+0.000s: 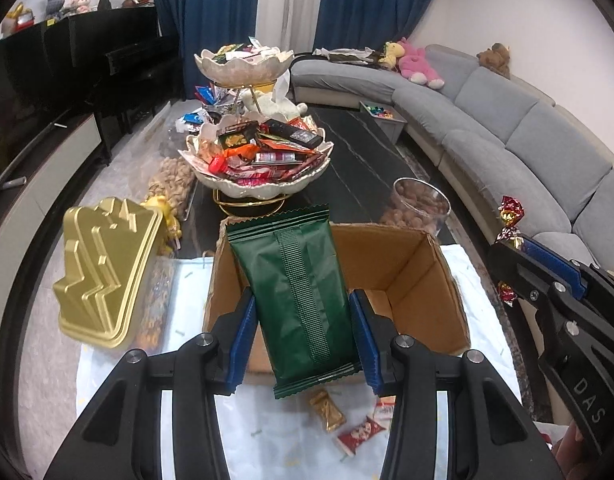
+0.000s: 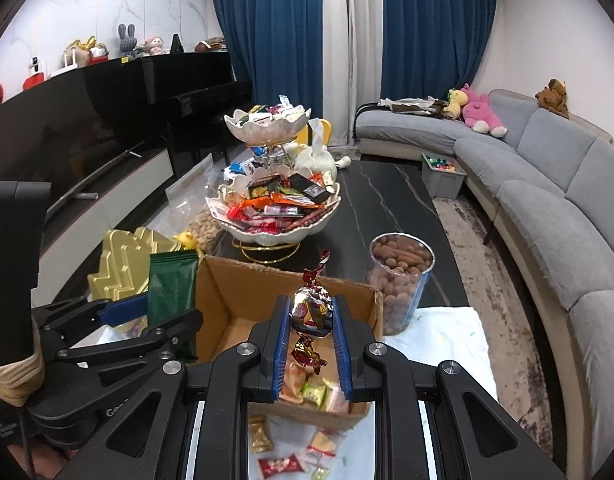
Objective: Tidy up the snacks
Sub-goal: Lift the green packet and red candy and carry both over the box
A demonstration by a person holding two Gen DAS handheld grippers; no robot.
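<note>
My left gripper (image 1: 303, 316) is shut on a dark green snack packet (image 1: 297, 292) and holds it upright over the near left side of an open cardboard box (image 1: 427, 280). My right gripper (image 2: 310, 312) is shut on a round candy in a red and silver twist wrapper (image 2: 312, 309), held above the same box (image 2: 243, 292). Small wrapped snacks lie in the box bottom (image 2: 313, 394). The right gripper shows at the right edge of the left wrist view (image 1: 515, 256). The left gripper with the green packet (image 2: 171, 288) shows at the left of the right wrist view.
A two-tier shell-shaped snack stand (image 1: 263, 160) full of packets stands beyond the box on the dark table. A clear jar of brown nuts (image 2: 401, 276) is at the right, a gold tray (image 1: 107, 272) at the left. Loose candies (image 1: 361, 434) lie on the white cloth in front.
</note>
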